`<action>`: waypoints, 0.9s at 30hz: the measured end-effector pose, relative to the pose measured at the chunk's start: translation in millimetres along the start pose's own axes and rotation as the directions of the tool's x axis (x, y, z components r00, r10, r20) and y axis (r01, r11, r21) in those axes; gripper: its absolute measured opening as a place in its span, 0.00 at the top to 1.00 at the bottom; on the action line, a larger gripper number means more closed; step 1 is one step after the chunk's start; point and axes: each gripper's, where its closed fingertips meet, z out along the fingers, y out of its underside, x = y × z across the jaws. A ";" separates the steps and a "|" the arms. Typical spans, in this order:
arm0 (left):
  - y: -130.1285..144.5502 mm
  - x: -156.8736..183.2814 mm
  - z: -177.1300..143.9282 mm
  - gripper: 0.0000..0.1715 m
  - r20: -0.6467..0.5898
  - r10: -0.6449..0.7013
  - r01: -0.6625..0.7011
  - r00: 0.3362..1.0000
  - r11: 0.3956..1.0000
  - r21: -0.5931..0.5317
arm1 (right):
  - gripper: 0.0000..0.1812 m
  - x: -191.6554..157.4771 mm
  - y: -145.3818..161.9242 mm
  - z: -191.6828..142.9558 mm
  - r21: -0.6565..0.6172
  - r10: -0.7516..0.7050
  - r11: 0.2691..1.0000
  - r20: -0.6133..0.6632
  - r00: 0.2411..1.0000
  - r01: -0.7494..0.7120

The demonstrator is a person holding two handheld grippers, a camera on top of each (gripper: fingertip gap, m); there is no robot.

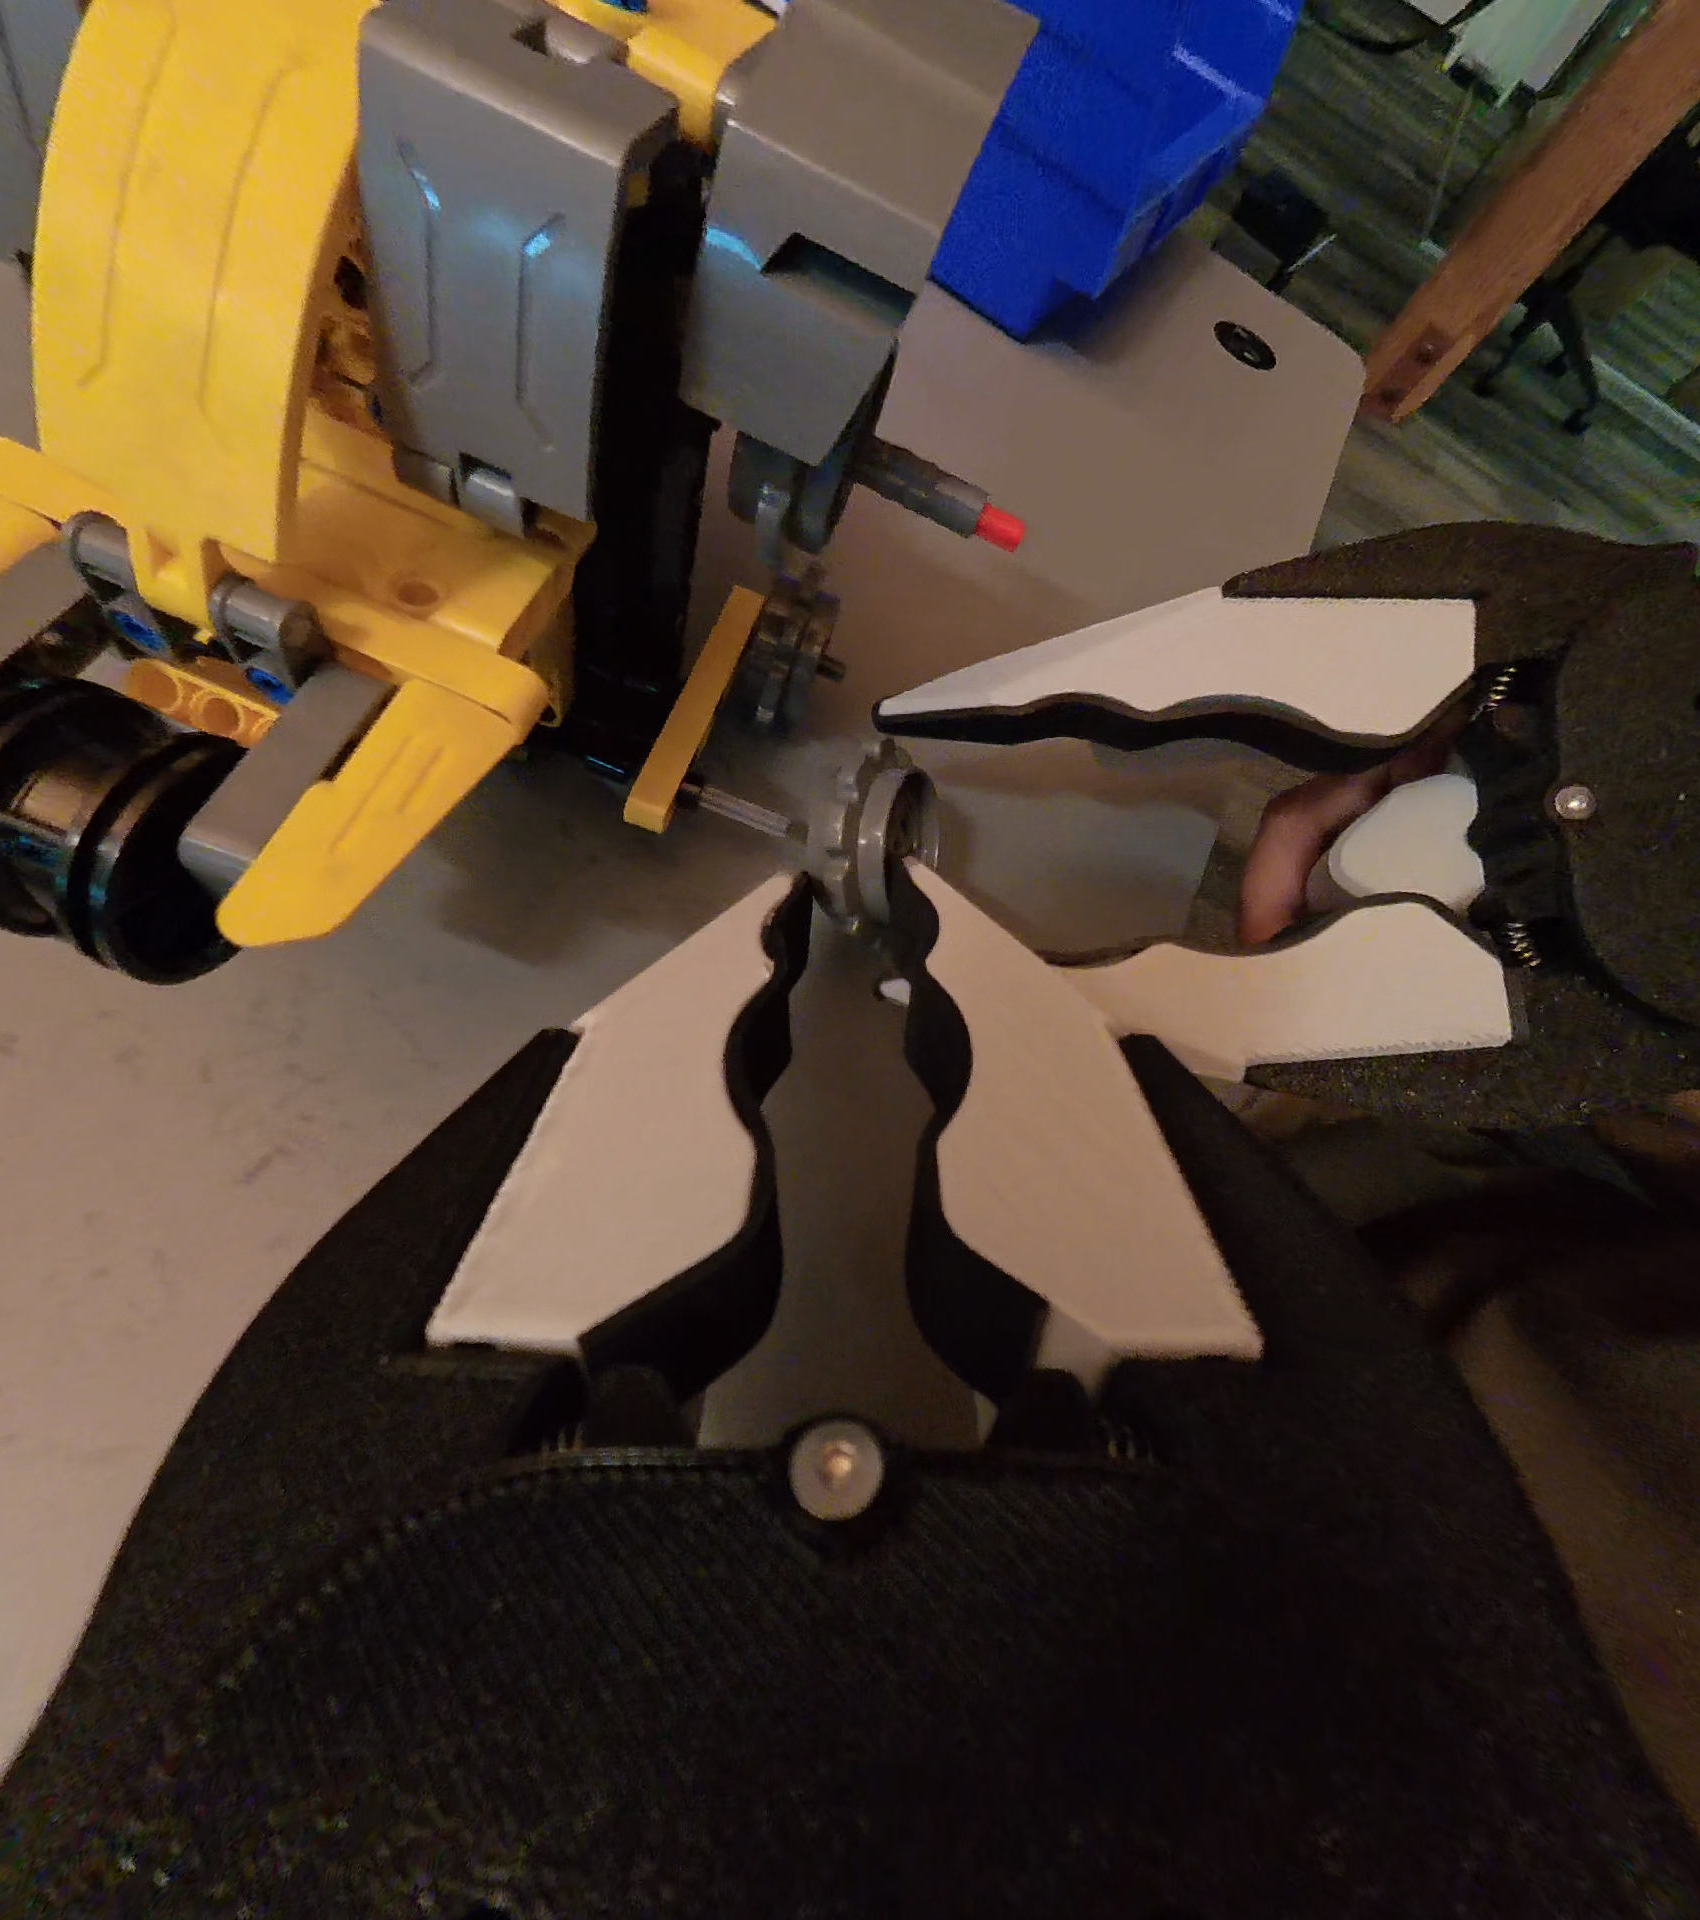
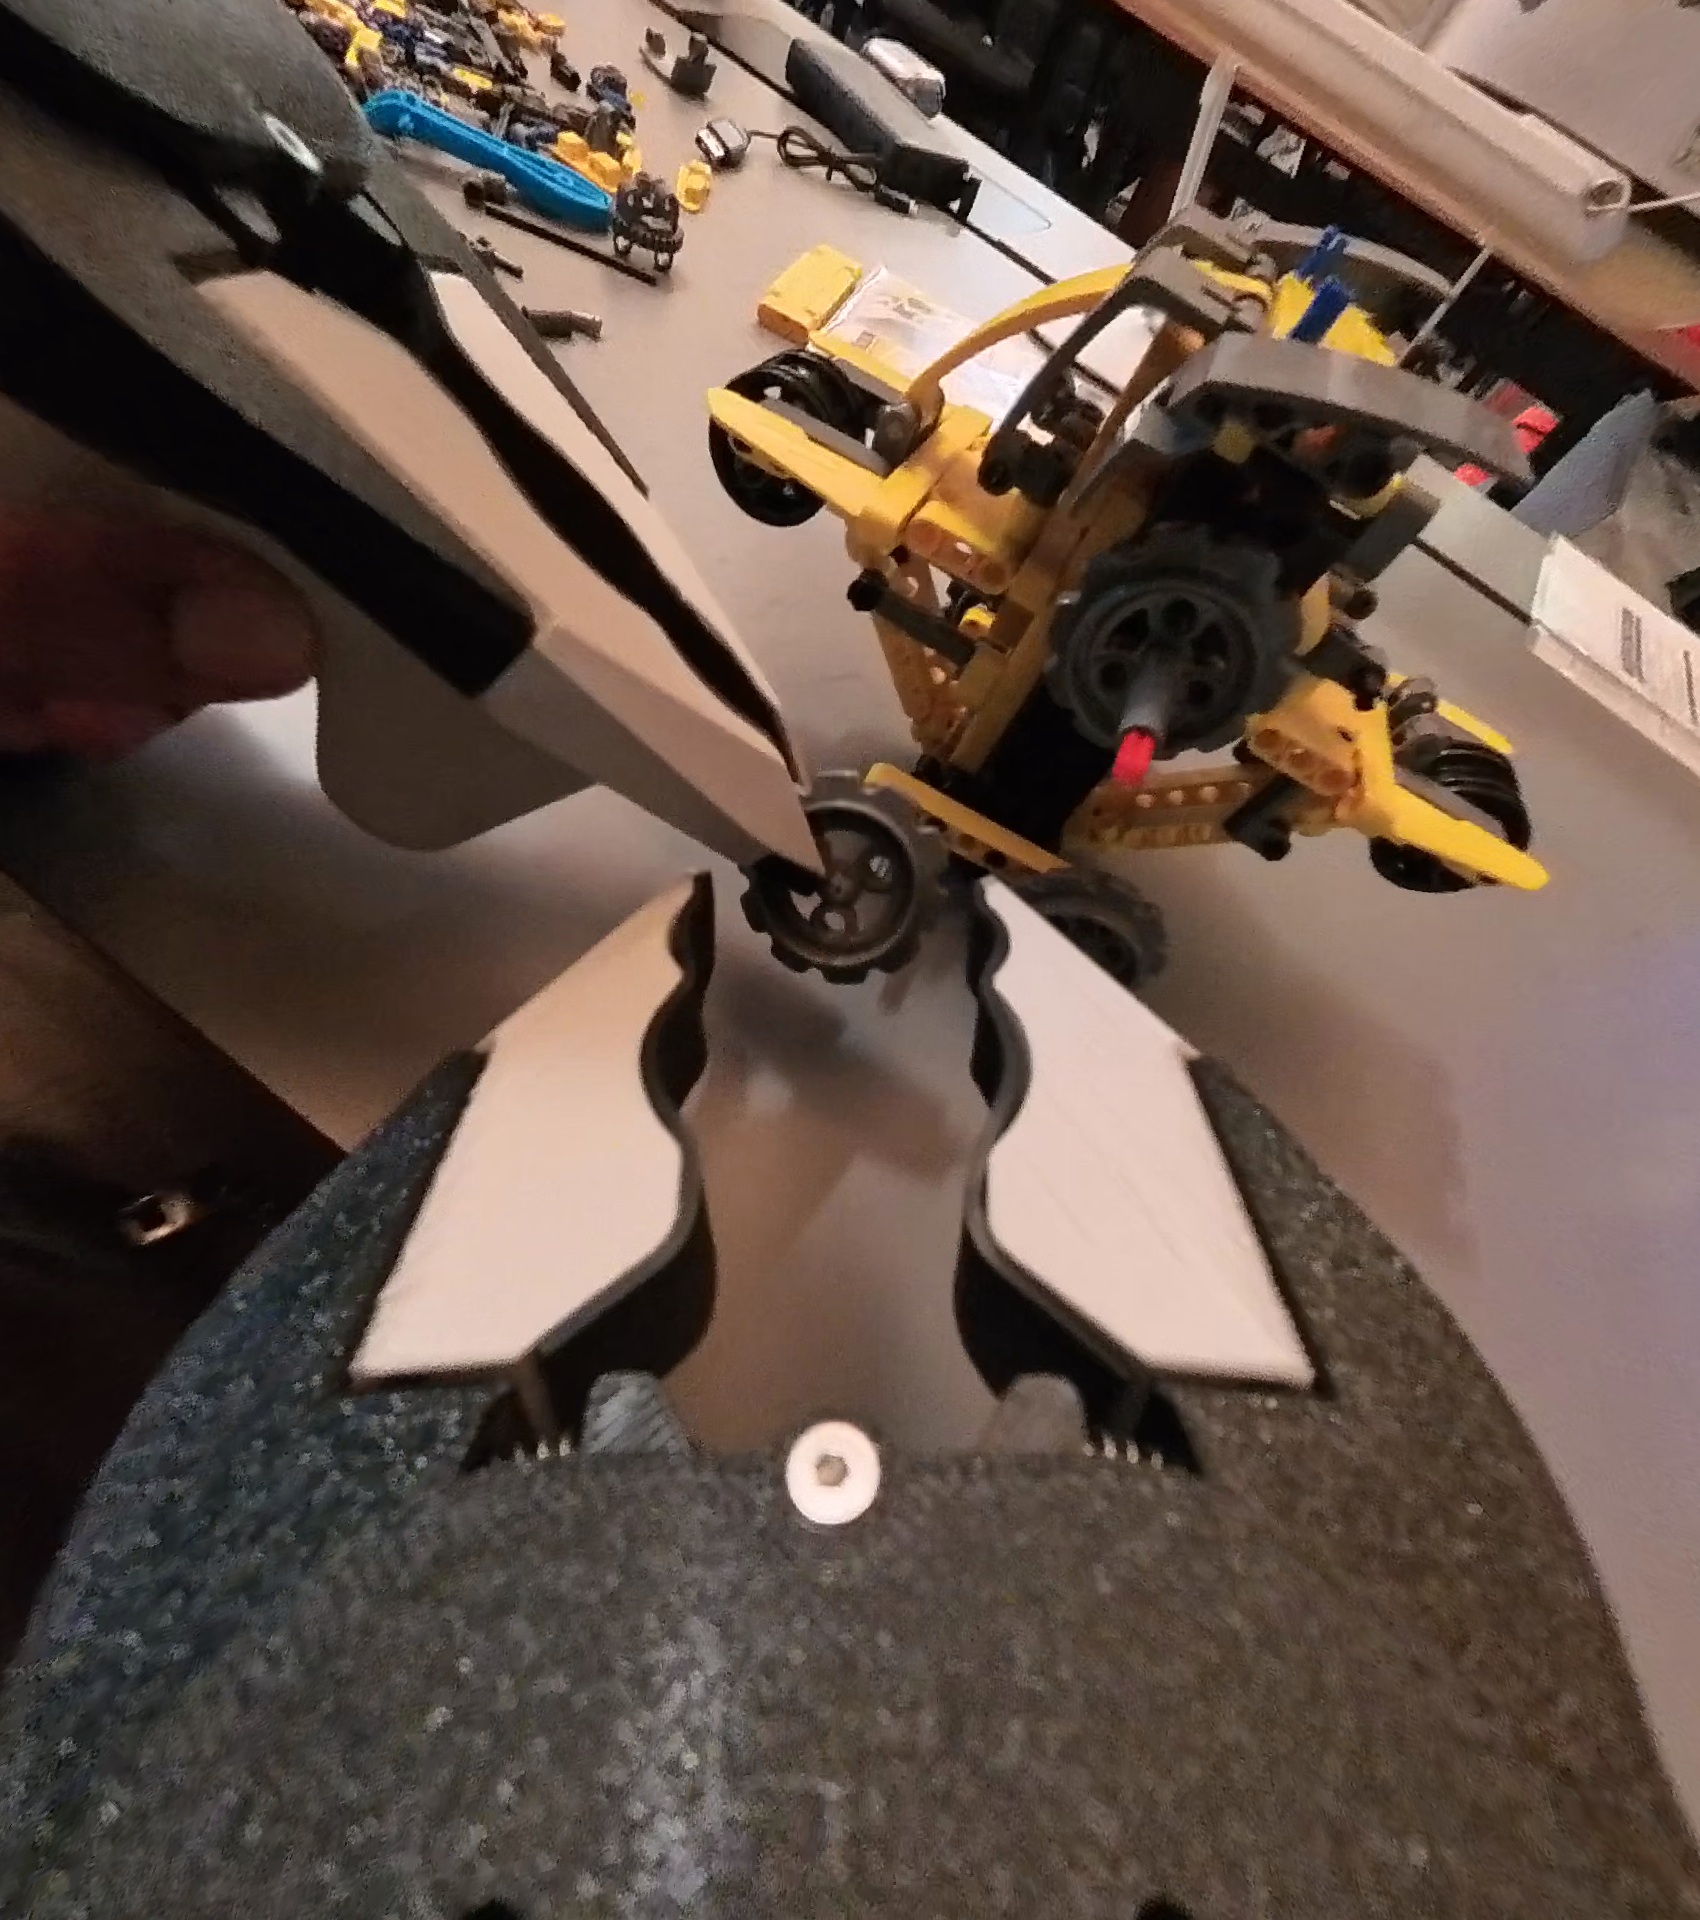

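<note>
While the small grey toothed wheel [image 1: 861,831] sits on a thin axle [image 1: 737,810] sticking out from the yellow model vehicle [image 1: 306,499], left gripper [image 1: 856,883] pinches it, fingers narrow. Right gripper [image 2: 841,883] is near it, fingers wide, nothing held. Model rests on the grey table [image 2: 1448,1143]; loose parts [image 2: 555,135] far left, blue bin [image 1: 1106,156] far right.

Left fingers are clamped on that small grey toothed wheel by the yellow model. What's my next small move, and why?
Probably ease the small grey toothed wheel straight along its thin axle toward the yellow and grey brick-built vehicle. The left gripper pinches its rim, and bare axle shows between wheel and yellow beam. The right gripper is open beside it, gripping nothing.
</note>
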 end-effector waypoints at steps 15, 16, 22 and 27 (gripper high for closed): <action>3.3 2.2 5.0 0.92 0.019 0.001 -0.001 1.000 1.000 -0.024 | 0.80 3.2 3.3 -2.8 -0.009 -0.092 0.996 -0.060 0.994 0.092; 3.6 2.1 5.3 0.92 0.014 -0.008 0.009 1.000 1.000 -0.027 | 0.80 3.1 3.6 -2.6 -0.011 -0.089 0.996 -0.060 0.994 0.089; 2.9 0.5 4.8 0.92 0.016 -0.026 0.026 1.000 0.999 -0.020 | 0.83 2.2 2.5 -3.3 0.000 -0.123 0.992 -0.096 0.988 0.124; 3.8 0.7 5.4 0.92 0.030 -0.008 0.009 1.000 1.000 -0.027 | 0.83 1.3 5.7 -2.7 -0.009 -0.078 0.997 -0.059 0.995 0.078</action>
